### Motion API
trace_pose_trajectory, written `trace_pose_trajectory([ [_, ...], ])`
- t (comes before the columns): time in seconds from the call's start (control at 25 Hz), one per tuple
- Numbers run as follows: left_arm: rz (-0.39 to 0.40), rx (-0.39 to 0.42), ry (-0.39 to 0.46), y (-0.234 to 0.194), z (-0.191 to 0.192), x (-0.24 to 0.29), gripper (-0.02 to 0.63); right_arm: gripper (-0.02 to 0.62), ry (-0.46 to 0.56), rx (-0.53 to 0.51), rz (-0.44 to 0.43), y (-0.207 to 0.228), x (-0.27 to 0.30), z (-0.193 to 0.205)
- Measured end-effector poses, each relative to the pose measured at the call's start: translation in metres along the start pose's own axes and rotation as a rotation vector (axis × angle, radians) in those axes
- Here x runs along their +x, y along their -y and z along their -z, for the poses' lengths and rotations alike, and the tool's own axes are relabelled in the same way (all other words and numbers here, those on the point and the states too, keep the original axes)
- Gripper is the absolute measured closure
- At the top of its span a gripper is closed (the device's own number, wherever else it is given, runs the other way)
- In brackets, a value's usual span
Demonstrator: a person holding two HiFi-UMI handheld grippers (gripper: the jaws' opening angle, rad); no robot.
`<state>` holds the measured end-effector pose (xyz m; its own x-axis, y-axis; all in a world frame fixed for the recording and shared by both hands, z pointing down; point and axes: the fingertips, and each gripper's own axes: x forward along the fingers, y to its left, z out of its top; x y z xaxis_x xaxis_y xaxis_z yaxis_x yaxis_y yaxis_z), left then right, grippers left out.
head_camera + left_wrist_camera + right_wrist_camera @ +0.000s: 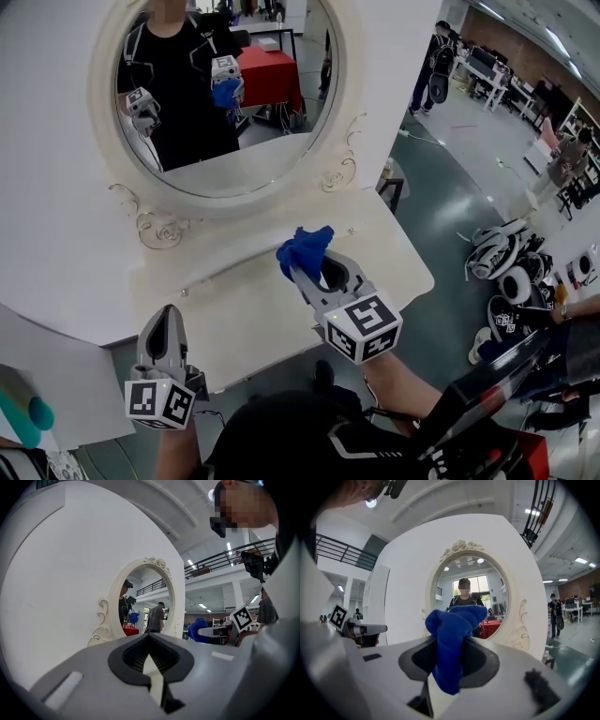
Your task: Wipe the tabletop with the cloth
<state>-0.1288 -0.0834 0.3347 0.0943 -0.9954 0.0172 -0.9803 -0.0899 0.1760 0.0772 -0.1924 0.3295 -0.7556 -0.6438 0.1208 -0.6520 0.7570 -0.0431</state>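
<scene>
Two tools are in play, and only one carries anything. In the head view, the right tool [302, 270] sits just below centre, its jaws clamped on the cloth [305, 247], which shows at 11 o'clock from that tool's marker cube [364, 328].

The cloth is a deep, even blue, soft and bunched up. In the right gripper view [452, 644] it rises past the jaw tips in a rounded, folded knob. A narrower tail hangs down between the dark pads [480, 660]. I see no print or pattern on it.

In the head view the cloth lies over the white worktop [398, 267], near its back edge at the foot of the oval mirror [234, 94], which fills the 12 o'clock part of the frame. Whether the cloth touches the surface I cannot tell.

The left tool [167, 317] is at 7 o'clock in the head view, off the front edge of the worktop and well apart from the cloth. In its own view the left tool [149, 640] has its jaws brought together with nothing between them.
</scene>
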Motion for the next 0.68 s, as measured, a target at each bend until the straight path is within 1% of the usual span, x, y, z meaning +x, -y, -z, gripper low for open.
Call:
trace_pose_trajectory([
  [0.16, 0.008, -0.005, -0.007, -0.001, 0.002, 0.007, 0.598, 0.466, 0.001, 0.007, 0.015, 0.005, 0.0, 0.0],
  [0.32, 0.033, 0.004, -0.001, -0.003, 0.003, 0.013, 0.598, 0.466, -0.004, 0.003, 0.025, 0.006, 0.005, 0.003],
  [0.52, 0.024, -0.02, -0.013, -0.004, 0.004, 0.017, 0.598, 0.466, -0.002, 0.013, 0.028, 0.009, 0.005, 0.001],
  [0.68, 0.041, -0.006, -0.005, -0.002, 0.008, 0.019, 0.598, 0.466, -0.006, 0.022, 0.031, 0.012, 0.005, 0.006],
])
